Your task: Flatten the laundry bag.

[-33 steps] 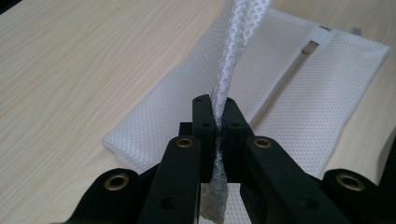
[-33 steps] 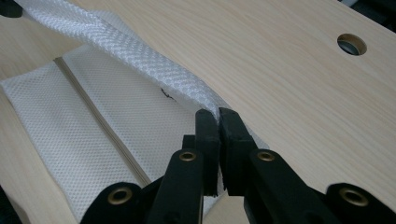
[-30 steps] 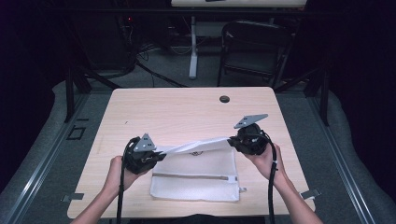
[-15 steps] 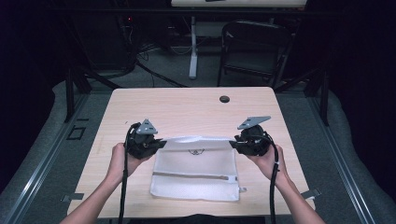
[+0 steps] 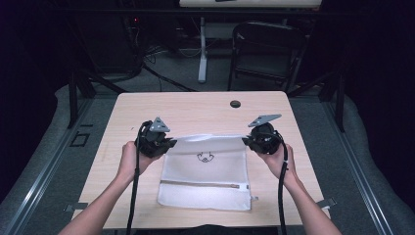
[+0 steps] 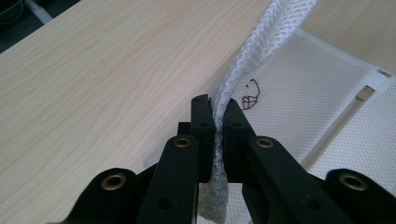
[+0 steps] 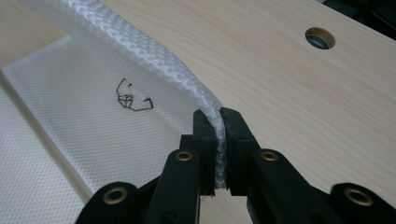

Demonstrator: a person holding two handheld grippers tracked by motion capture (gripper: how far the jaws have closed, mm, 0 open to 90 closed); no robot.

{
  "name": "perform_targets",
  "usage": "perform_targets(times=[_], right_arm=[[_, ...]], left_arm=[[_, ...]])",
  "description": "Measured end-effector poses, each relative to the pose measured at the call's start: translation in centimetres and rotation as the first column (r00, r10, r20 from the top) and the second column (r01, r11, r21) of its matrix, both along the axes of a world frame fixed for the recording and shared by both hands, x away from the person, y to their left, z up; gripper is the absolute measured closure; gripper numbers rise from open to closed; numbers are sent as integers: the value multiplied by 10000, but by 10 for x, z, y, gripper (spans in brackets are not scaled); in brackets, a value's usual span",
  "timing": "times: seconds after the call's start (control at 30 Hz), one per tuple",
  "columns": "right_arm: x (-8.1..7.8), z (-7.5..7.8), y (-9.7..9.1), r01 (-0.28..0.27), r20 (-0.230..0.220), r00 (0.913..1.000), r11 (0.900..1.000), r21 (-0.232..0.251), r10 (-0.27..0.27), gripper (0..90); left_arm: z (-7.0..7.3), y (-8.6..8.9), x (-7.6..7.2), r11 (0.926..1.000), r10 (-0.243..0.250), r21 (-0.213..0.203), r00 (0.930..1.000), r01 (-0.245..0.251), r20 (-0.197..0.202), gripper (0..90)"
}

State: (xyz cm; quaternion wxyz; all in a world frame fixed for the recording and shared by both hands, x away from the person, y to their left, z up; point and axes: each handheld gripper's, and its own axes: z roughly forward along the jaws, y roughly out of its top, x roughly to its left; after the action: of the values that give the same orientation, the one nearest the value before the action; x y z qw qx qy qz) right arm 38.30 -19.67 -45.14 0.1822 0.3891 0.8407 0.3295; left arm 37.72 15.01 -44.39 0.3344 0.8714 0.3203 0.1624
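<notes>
Your left gripper (image 6: pixel 218 122) fingers (image 6: pixel 201 126) are pinching a bunched corner of the white mesh bag (image 5: pixel 205 176); your right gripper (image 7: pixel 218 128) fingers (image 7: pixel 233 135) are clamping the opposite far corner the same way. Between them the bag's far edge is lifting slightly off the table (image 5: pixel 195 110), while the rest is lying flat near the table's front edge. A small black drawn mark (image 5: pixel 204 156) is showing on the mesh, a sketchy outline with no readable letters. A zipper (image 5: pixel 200 184) is running across the bag's nearer half. Your hands are holding the grippers at either side, cables trailing toward you. A round hole (image 5: pixel 235 104) is sitting in the table beyond the bag.
</notes>
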Motion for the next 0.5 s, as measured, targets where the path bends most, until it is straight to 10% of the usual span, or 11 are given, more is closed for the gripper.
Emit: perform_targets(times=[0.17,0.5], right_arm=[[13,-3,4,129,22,9999,9999,68,-129,857],[27,-10,11,185,-93,9998,9998,31,-185,857]], left_arm=[[-6,2,11,10000,50,18,10000,-50,52,761],[-16,2,27,9986,291,431,9995,-296,126,873]])
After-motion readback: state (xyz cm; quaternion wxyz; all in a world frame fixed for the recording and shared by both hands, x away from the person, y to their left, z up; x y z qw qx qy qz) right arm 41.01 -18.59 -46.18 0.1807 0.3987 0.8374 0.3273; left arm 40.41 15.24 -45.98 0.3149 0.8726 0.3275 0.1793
